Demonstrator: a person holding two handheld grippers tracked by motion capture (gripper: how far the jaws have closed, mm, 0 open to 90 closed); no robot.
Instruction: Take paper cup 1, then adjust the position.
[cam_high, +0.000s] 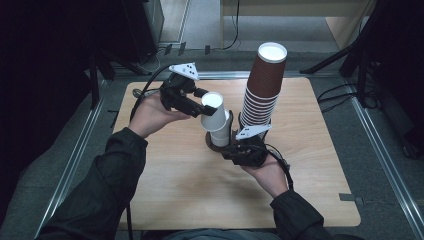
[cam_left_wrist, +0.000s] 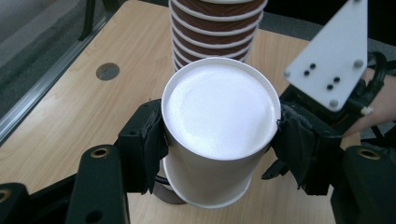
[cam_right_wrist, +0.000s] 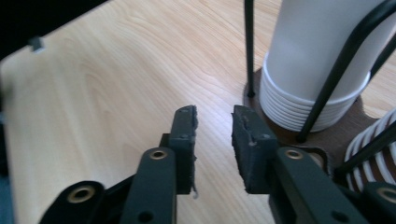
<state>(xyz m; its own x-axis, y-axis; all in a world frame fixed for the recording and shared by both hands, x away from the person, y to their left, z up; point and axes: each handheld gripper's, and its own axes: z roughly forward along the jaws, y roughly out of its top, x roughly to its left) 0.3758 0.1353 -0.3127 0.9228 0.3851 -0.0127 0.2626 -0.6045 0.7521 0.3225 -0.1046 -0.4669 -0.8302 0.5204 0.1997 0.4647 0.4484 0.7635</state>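
A white paper cup, inverted with its axis upright, sits clamped between the left gripper fingers, just above the white stack in the wire holder; the right gripper fingers stand parted and empty beside it over the counter.

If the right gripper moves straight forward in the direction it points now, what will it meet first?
Probably bare table. The right gripper has open jaws with nothing between them, aimed down at the wood just left of the white cup stack in the black wire holder. Depth is uncertain, so the holder's base may be close.
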